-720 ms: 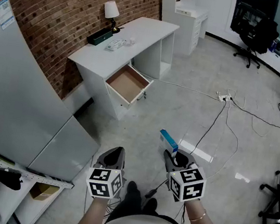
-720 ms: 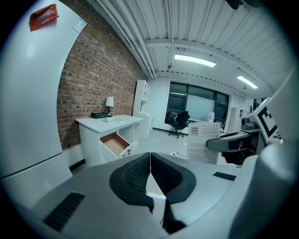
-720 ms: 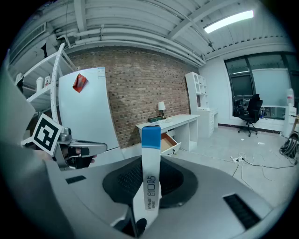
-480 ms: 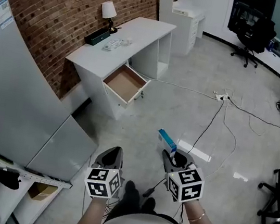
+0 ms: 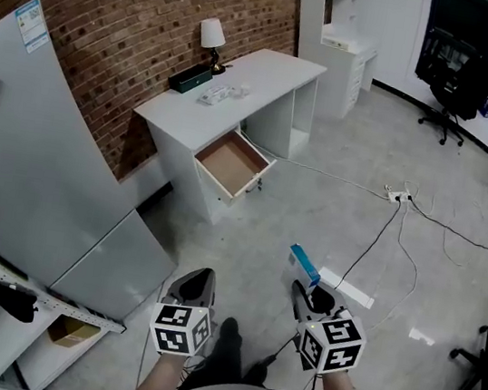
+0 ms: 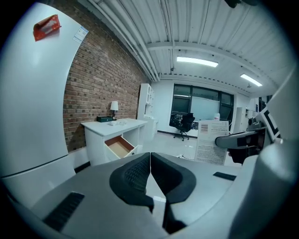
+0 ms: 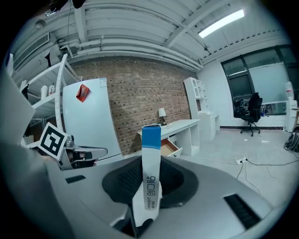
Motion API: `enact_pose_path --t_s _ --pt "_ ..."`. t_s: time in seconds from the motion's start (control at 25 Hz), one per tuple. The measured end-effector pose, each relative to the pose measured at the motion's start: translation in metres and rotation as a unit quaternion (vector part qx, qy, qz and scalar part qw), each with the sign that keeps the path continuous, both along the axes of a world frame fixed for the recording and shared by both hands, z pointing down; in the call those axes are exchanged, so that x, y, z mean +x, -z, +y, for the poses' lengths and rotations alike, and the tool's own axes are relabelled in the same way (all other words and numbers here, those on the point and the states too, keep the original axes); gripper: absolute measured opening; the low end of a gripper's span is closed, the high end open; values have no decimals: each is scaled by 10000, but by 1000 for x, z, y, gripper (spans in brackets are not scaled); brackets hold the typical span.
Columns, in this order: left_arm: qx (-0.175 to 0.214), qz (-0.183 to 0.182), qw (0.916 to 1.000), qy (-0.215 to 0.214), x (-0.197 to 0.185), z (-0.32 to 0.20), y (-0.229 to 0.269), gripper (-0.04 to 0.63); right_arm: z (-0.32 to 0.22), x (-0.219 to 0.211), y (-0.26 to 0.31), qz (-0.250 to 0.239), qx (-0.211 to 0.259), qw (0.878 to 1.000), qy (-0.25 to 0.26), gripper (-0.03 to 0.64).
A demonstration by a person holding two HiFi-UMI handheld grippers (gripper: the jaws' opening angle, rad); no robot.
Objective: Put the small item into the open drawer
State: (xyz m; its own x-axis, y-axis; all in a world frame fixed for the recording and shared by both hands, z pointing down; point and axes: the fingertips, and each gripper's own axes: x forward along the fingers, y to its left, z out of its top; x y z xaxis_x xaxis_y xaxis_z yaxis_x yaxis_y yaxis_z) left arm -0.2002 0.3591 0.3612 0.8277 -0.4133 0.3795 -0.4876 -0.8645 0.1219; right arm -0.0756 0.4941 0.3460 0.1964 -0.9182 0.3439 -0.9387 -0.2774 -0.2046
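A slim white cardboard box with a blue end is gripped upright between the black ribbed fingers of the right gripper. Its blue end stands clear above the fingertips. The dark textured fingers of the left gripper are pressed together, with nothing held between them. Both grippers are carried side by side, angled slightly downward over a glossy pale grey floor. Well beyond both sets of fingers, the open white drawer with a bare brown wooden bottom is seen pulled out from a smooth white table. The table is set against a rough red brick wall, and a small white-shaded lamp stands at its far end.
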Motion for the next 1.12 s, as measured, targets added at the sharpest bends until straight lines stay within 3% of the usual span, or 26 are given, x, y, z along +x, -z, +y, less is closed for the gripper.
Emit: enact_pose_path --t_s 0.32,0.68,1.12 --pt "65 5 10000 61 13 -21 6 23 -15 16 7 48 37 9999 89 81" --pt "49 15 10000 -22 60 -73 -1 23 -61 62 4 -25 6 9999 -160 81" --pt "-168 -24 9998 -69 148 -206 -31 23 -196 148 -23 -227 -213 9992 -264 81"
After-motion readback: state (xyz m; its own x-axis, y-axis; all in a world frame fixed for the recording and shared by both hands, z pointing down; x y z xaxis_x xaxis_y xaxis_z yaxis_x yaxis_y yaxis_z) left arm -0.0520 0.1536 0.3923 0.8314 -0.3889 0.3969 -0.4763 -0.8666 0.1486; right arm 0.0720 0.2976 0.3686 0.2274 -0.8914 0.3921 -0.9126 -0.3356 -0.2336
